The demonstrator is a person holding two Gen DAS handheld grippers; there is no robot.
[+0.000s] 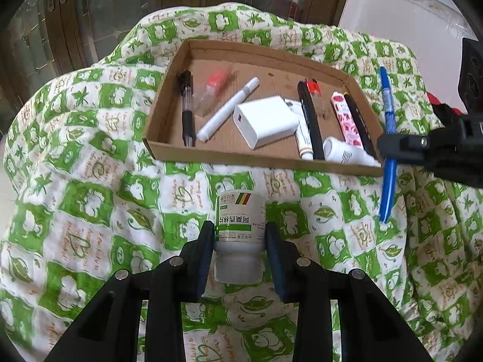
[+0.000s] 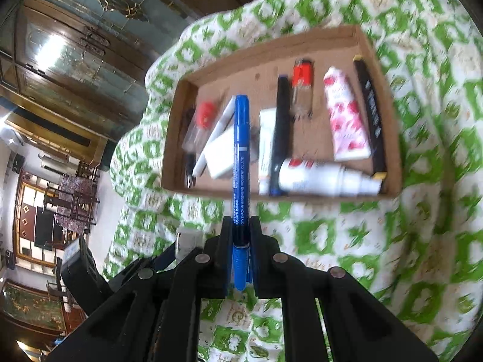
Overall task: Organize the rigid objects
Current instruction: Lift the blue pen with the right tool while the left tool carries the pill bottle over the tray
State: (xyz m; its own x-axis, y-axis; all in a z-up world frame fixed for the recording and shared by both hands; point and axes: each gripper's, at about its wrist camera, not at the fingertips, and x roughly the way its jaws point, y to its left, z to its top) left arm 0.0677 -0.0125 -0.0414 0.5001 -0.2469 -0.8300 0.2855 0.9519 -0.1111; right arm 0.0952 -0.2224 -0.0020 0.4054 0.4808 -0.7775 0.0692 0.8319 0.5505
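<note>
Bottle (image 1: 240,235), white with a green label, sits clamped between the fingers of the left gripper (image 1: 240,238); both pads press its sides, and its cap end points back toward the camera. It is held above the green-and-white checked cloth (image 1: 90,199), just short of the near wall of the cardboard tray (image 1: 211,158).

Blue marker (image 2: 240,187) is pinched in the right gripper (image 2: 240,235), whose jaws are closed tight on its barrel. From the right wrist view the marker's far end reaches over the tray's near wall. From the left wrist view the same marker stands steeply beside the tray's right corner, gripped at mid-length.

Inside the tray, from its left wall rightward, lie:
- a black pen (image 1: 187,108);
- a red-capped clear item (image 1: 212,86), too blurred to identify;
- a white marker (image 1: 228,110);
- a white charger block (image 1: 264,122) near the middle;
- a small white tube (image 1: 305,141) and a long black stick (image 1: 311,123);
- a red lighter (image 2: 302,86);
- a pink flowered tube (image 2: 345,119);
- a white spray bottle (image 2: 326,176) along the near wall;
- a dark bar (image 2: 371,117) against the right wall.

The tray rests on the cloth.
</note>
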